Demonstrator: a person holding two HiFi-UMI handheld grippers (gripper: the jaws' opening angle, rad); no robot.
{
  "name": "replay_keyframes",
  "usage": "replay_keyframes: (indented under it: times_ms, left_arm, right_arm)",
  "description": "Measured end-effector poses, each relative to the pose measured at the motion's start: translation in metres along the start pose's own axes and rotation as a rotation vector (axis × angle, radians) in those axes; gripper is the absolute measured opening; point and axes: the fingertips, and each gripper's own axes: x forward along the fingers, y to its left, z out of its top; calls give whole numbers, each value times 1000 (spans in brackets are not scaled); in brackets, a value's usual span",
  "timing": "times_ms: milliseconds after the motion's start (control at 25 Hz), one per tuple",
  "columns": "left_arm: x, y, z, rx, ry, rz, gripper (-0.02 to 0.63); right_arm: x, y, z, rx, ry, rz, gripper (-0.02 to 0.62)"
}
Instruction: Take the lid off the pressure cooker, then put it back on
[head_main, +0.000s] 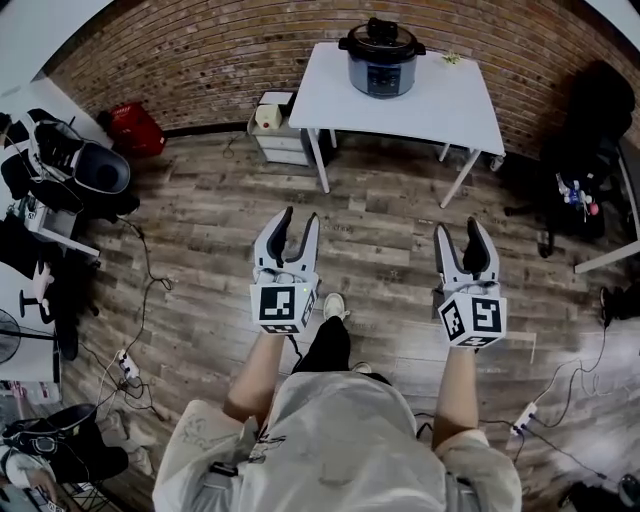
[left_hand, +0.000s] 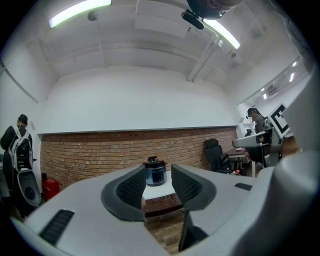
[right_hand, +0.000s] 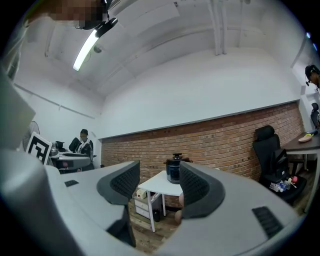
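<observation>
At the back edge of the table (head_main: 440, 110), the pressure cooker (head_main: 383, 62), lid (head_main: 381, 38) on — well apart, left gripper (head_main: 300, 215) and right gripper (head_main: 458, 226) gape empty

I hold left grey plastic two-jaw gripper (head_main: 298, 215) out front, level, jaws apart, nothing between pads. Right grey plastic two-jaw gripper (head_main: 459, 228) alongside, level, jaws apart, empty too. Both bare forearms (head_main: 258, 375) stretched forward, roughly parallel, well apart.

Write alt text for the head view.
A person, seen from above, holds out the left gripper and right gripper, both open and empty, toward a pressure cooker with its lid on, standing on a white table by a brick wall.
</observation>
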Motion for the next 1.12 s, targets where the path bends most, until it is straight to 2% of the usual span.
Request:
replay_keyframes:
  times_ms: [240,680,1120]
  left_arm:
    - [65,43,-11,-5,-2,-1,175]
    - [161,134,-35,-16,13,-7,175]
    - [232,168,-37,-42,-9,-66,175]
  right_arm:
    - [76,-6,2,-10,10,-19,262]
    - [210,9,-2,-45,51,-30,262]
    - [274,5,1,-60,48,-70,262]
